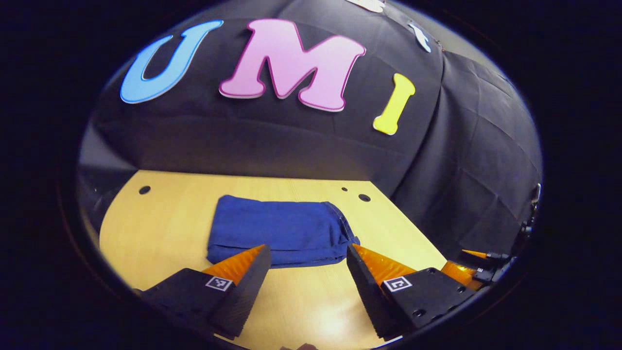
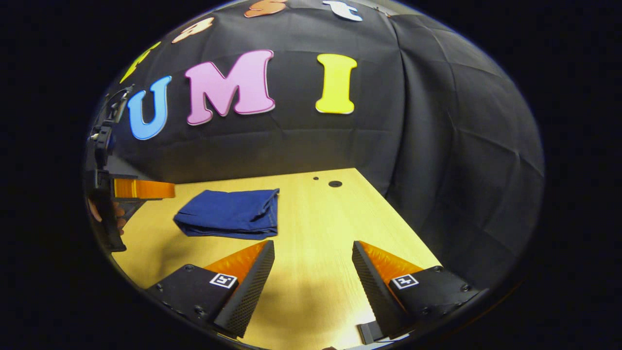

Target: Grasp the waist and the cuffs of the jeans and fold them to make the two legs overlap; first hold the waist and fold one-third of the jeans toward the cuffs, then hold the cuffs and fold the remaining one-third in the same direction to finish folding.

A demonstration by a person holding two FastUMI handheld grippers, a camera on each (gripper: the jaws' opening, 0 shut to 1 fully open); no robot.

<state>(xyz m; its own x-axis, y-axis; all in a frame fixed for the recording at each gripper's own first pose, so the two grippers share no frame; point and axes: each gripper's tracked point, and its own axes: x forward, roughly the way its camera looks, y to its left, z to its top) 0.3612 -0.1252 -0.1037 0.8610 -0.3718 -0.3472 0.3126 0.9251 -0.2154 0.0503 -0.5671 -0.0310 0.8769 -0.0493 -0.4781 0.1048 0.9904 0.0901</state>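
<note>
The blue jeans (image 1: 279, 236) lie folded into a compact stacked rectangle on the wooden table (image 1: 160, 228). In the left gripper view my left gripper (image 1: 308, 252) hovers open just in front of the bundle's near edge, nothing between its fingers. In the right gripper view the same folded jeans (image 2: 231, 213) rest to the left and farther off. My right gripper (image 2: 313, 248) is open over bare wood, to the right of the bundle. The left gripper (image 2: 141, 190) and the hand holding it appear at that view's left edge, beside the jeans.
The table (image 2: 330, 228) has small round holes near its far corners (image 1: 364, 198) (image 2: 335, 183). Black cloth walls close the booth behind and to the right. Part of the right gripper (image 1: 481, 267) shows at the left gripper view's right edge.
</note>
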